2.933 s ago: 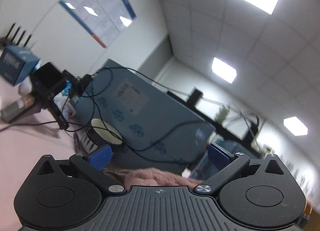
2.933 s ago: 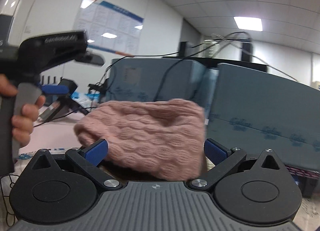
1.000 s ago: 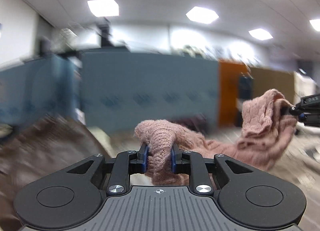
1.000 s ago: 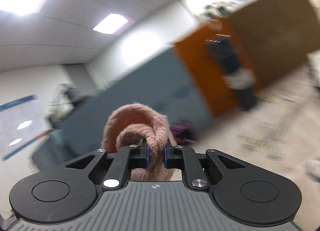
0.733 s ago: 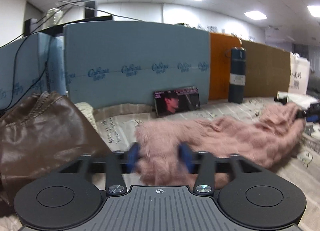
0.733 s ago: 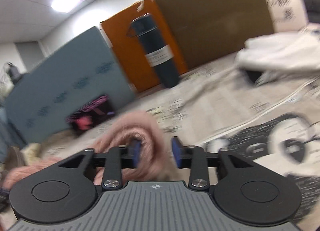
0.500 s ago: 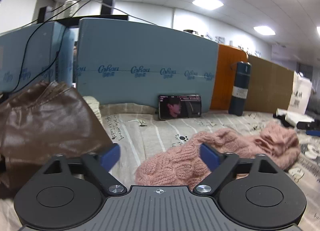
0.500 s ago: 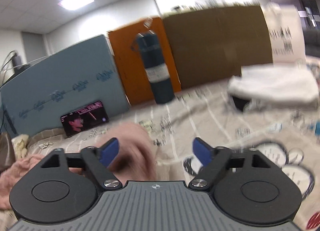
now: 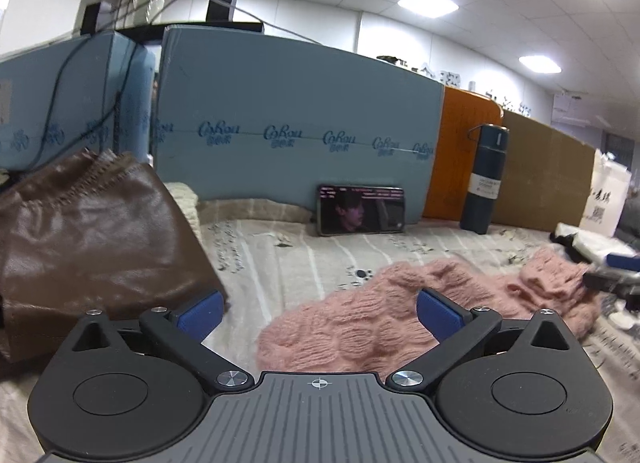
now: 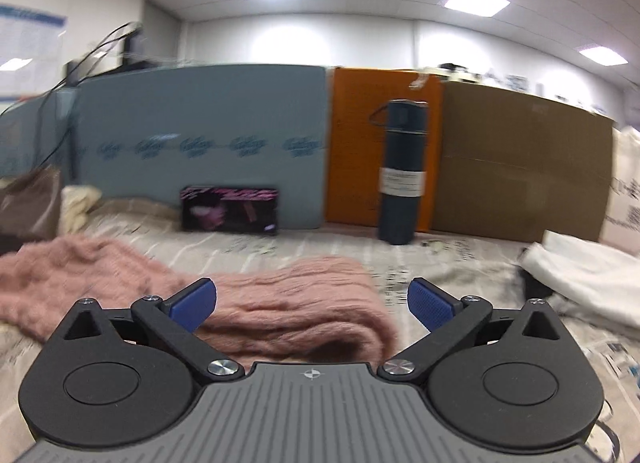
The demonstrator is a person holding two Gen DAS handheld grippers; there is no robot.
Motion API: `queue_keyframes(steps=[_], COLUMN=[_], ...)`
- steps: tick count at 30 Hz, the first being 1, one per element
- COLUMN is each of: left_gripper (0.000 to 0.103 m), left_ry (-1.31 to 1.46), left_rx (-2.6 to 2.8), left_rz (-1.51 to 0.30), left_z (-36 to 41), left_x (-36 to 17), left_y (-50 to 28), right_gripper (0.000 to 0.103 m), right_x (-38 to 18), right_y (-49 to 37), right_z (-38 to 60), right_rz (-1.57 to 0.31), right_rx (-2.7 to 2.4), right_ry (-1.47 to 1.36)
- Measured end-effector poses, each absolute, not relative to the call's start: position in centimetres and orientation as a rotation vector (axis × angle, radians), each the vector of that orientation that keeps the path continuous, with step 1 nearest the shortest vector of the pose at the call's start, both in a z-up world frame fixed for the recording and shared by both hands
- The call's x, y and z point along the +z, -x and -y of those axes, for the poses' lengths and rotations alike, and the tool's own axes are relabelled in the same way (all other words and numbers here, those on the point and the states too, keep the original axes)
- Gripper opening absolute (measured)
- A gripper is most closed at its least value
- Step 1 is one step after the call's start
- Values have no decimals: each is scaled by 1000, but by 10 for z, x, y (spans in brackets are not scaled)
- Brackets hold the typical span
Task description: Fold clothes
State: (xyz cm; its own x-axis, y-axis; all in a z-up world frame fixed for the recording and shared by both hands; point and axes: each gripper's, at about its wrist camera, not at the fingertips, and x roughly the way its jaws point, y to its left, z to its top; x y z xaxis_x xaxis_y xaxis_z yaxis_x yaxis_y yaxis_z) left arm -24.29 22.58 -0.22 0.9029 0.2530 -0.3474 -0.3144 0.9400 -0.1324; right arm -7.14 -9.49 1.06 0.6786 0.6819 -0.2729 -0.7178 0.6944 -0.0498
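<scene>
Seeing both my left gripper (image 9: 318,309) and right gripper (image 10: 310,301) opening, I find the pink sweater (image 9: 400,315) unpinched, stretching 9-to-3 between them.

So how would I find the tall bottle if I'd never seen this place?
Look along the back of the bed to the row of boards: blue, then orange, then brown cardboard. The bottle stands upright in front of them, about where orange meets brown. It is the only tall dark blue cylinder there, with a white label and a loop at its cap, unlike the flat phone to its left.
</scene>
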Motion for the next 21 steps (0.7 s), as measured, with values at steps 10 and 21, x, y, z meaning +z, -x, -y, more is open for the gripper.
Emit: queue_keyframes(steps=[10,21], left_gripper=[103,103], left_ry=[77,-43], left_rx=[154,-51], left_rz=[-453,-585], left_z=[-217,-211], left_x=[-6,-22], left_y=[216,173], right_gripper=[103,84], right_x=[0,-8], right_y=[82,45], right_z=[47,35], right_rz=[-233,-413], right_rx=[1000,1013], right_ry=[445,361])
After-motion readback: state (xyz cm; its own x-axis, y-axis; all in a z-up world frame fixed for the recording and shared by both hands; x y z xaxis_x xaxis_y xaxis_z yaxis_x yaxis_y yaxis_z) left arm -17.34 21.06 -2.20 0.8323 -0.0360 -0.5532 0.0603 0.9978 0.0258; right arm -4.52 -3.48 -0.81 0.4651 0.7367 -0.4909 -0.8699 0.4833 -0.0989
